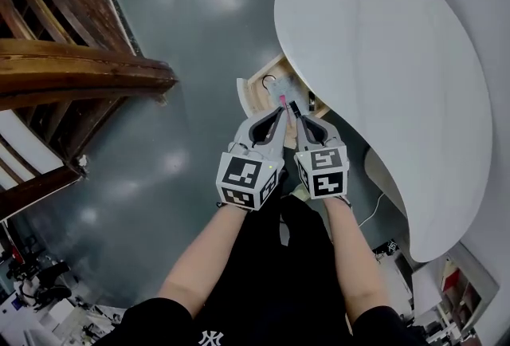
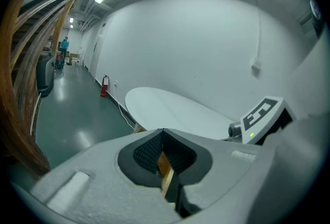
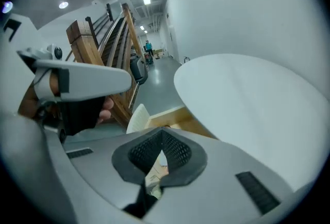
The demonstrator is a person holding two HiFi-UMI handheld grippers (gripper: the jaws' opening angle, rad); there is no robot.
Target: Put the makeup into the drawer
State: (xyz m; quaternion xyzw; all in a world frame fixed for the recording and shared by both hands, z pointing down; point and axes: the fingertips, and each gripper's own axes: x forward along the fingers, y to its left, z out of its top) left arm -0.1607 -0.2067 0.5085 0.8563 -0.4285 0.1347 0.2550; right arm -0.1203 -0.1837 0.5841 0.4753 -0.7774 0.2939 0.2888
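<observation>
The drawer [image 1: 256, 81] stands pulled out from under the white oval table [image 1: 382, 57], with its white front panel [image 3: 135, 117] facing the floor side. My left gripper [image 1: 276, 115] and right gripper [image 1: 301, 119] hang side by side just above it. A thin pink makeup stick [image 1: 283, 108] with a black piece [image 1: 295, 108] beside it shows between the two tips. I cannot tell whether it lies in the drawer or is touched. In the left gripper view the left gripper [image 2: 163, 132] is shut with nothing seen between the pads. The right gripper [image 3: 163, 131] is shut likewise.
A wooden staircase with curved rails [image 1: 72, 65] fills the left side. Glossy grey floor [image 1: 199, 17] lies between it and the table. A cable and small clutter [image 1: 382, 249] sit by the table's near end. A red fire extinguisher [image 2: 104, 86] stands by the far wall.
</observation>
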